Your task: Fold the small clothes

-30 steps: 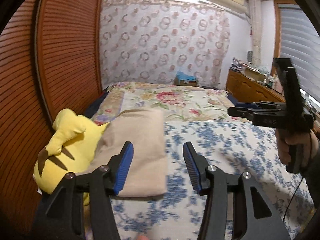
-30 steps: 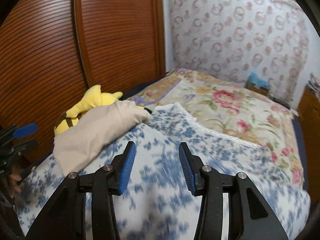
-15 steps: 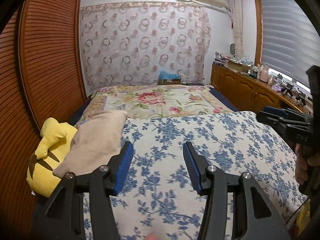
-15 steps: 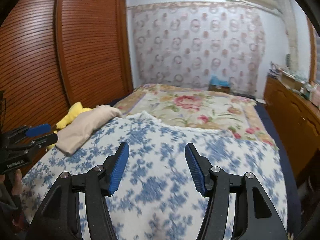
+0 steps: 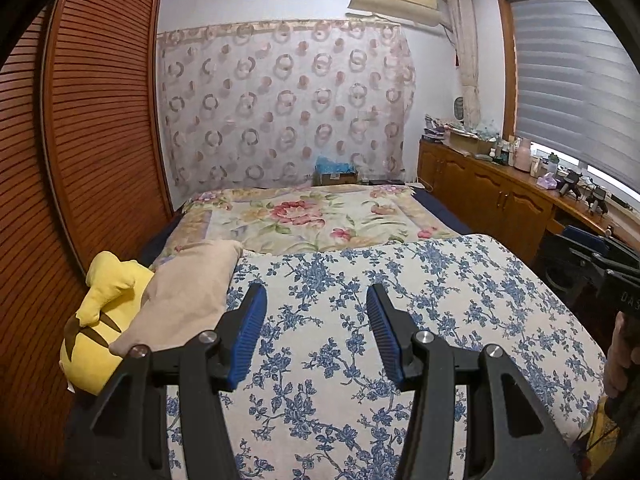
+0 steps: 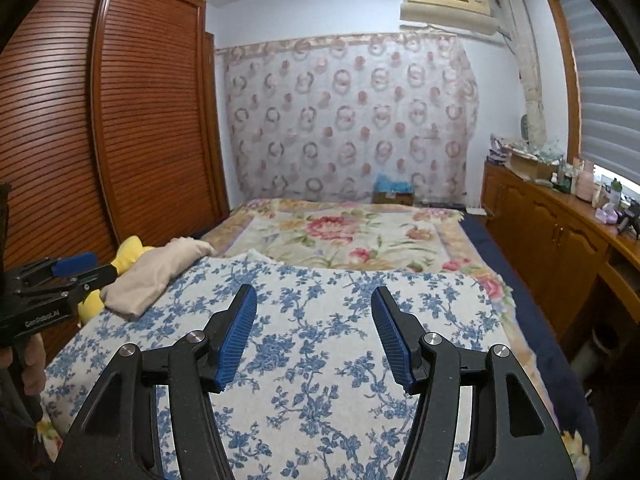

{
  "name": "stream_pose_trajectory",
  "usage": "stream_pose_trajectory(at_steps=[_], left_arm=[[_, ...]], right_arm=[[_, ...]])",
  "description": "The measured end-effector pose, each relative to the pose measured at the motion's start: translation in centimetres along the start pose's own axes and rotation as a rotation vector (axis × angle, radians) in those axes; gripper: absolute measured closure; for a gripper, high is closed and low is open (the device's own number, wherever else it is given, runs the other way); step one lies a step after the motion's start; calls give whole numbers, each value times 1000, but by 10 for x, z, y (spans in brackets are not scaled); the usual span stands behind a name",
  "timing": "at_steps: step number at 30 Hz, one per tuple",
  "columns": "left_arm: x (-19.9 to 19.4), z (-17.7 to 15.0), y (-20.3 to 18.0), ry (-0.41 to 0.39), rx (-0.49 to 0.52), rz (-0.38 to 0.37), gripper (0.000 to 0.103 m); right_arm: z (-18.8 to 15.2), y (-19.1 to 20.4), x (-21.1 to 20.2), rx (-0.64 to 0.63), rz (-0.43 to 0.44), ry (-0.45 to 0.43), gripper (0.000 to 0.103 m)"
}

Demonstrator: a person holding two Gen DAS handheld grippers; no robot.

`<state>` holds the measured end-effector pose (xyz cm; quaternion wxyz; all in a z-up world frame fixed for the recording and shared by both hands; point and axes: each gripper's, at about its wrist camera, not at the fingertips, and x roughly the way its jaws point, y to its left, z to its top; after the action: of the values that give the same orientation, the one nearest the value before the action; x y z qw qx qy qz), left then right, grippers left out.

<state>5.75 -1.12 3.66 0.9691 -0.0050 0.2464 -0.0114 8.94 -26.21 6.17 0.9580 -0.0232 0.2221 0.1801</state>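
A folded beige garment (image 5: pixel 188 292) lies at the left edge of the bed, leaning on a yellow plush toy (image 5: pixel 100 316); it also shows in the right wrist view (image 6: pixel 156 276). My left gripper (image 5: pixel 316 312) is open and empty, held above the blue-flowered cloth (image 5: pixel 400 320), to the right of the garment. My right gripper (image 6: pixel 314 312) is open and empty above the same cloth (image 6: pixel 320 360). The left gripper also shows at the left edge of the right wrist view (image 6: pixel 76 270), and the right gripper at the right edge of the left wrist view (image 5: pixel 584 244).
A rose-patterned blanket (image 5: pixel 312 216) covers the far half of the bed. A slatted wooden wardrobe (image 5: pixel 92 120) stands along the left. A wooden sideboard (image 5: pixel 492 196) with bottles and clutter runs along the right under a window. A patterned curtain (image 5: pixel 280 108) hangs at the back.
Both grippers have pulled back and swung from the left side toward the middle of the bed, so more of the room shows. The beige garment has stayed on the plush toy. Both stay open.
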Motion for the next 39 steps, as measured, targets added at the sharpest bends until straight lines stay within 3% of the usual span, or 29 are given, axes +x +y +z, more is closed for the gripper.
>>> stream_pose_trajectory(at_steps=[39], left_arm=[[-12, 5, 2, -35, -10, 29, 52]], right_arm=[[-7, -7, -3, 22, -20, -17, 42]])
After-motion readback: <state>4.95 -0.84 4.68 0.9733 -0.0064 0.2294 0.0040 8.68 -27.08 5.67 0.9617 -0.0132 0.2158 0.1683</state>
